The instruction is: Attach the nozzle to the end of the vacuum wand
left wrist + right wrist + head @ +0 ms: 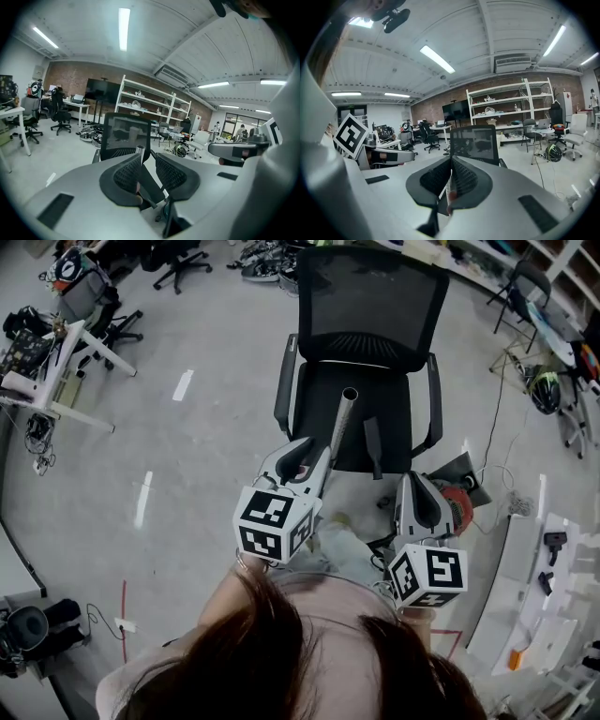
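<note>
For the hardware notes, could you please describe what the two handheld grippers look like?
Both the left gripper and right gripper have smooth pale grey moulded bodies, black dimpled pads, and a white cube bearing black square markers.

Head view: office chair [364, 352] top ctr, backrest toward top edge, seat nearer btm. Vacuum wand [342, 423] runs up from left gripper [307, 457] at frame ctr, tip over the seat btwn the armrests. Right gripper [419, 491] R of ctr, beside the left one but apart, just below chair's R armrest; round object [457, 507] on floor just R of it. Person's head [309, 662] btm ctr, below both grippers. Desk [66, 381] far upper L, rolling chair [178, 263] at top edge. Helmet [546, 390] upper R. Shelf unit [548, 587] lower R edge. Left gripper view: wand sits btwn the jaws, chair ahead, shelving [150, 105] behind chair.
</note>
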`<move>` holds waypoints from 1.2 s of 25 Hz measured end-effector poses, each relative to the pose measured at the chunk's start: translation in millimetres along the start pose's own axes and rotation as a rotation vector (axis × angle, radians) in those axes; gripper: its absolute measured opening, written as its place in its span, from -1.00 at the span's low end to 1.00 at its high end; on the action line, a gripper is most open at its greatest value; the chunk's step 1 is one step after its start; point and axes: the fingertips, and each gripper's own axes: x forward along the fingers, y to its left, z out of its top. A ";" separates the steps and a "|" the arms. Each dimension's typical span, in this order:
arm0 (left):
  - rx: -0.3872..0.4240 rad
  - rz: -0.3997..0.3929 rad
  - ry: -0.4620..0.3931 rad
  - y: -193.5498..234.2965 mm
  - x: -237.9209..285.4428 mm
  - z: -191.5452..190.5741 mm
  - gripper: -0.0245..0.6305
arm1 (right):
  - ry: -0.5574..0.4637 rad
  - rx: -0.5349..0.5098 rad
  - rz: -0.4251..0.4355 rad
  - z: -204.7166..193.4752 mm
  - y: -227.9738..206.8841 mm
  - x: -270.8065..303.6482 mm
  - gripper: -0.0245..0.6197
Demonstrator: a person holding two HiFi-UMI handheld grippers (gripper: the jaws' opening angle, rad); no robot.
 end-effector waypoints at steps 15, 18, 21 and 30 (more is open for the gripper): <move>-0.007 0.053 0.032 4.7 52.7 -4.9 -0.53 | 0.039 -0.002 0.049 -0.5 -34.5 30.2 -0.85; -0.008 0.064 0.041 7.0 63.7 -8.2 -0.51 | 0.046 -0.006 0.053 -0.8 -41.2 34.4 -0.85; -0.020 0.074 0.043 7.9 74.4 -11.8 -0.49 | 0.052 -0.007 0.053 -2.1 -49.5 37.4 -0.85; 0.017 0.111 0.081 16.2 107.4 -27.3 -0.38 | 0.055 0.003 0.044 -1.7 -69.4 46.2 -0.85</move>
